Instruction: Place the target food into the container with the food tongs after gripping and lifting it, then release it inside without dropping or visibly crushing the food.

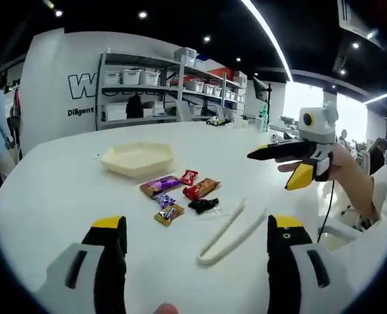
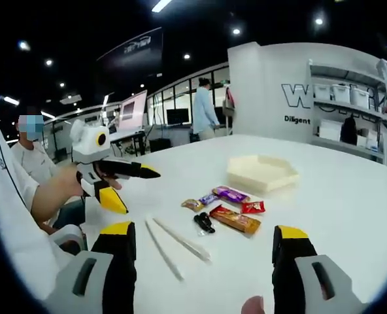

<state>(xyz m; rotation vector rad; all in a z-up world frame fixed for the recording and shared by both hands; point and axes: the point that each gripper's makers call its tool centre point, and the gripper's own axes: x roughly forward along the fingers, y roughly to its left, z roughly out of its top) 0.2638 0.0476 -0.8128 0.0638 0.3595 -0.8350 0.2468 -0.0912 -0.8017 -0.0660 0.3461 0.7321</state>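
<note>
I take the food tongs (image 1: 229,232) as my landmark: they lie flat on the white table (image 1: 63,190), a pale V with its joined end toward me in the left gripper view. My left gripper (image 1: 197,252) hangs above the table's near edge with its jaws spread wide, nothing between them. My right gripper (image 2: 203,258) stands the same way, jaws apart and empty; seen from the left gripper view it floats beyond the tongs' open tips, off the table surface, near the far rim. Bare tabletop lies all around the tongs on the near side, so I have open room there.

Just beyond the tongs sits a loose cluster of wrapped snacks: a purple packet (image 1: 159,185), a small red one (image 1: 189,176), an orange-brown bar (image 1: 202,189), a gold-wrapped piece (image 1: 169,214) and a black one (image 1: 204,205) nearest the tongs. Beyond the snacks, the cream hexagonal container (image 1: 138,159) rests well apart from the tongs.
</note>
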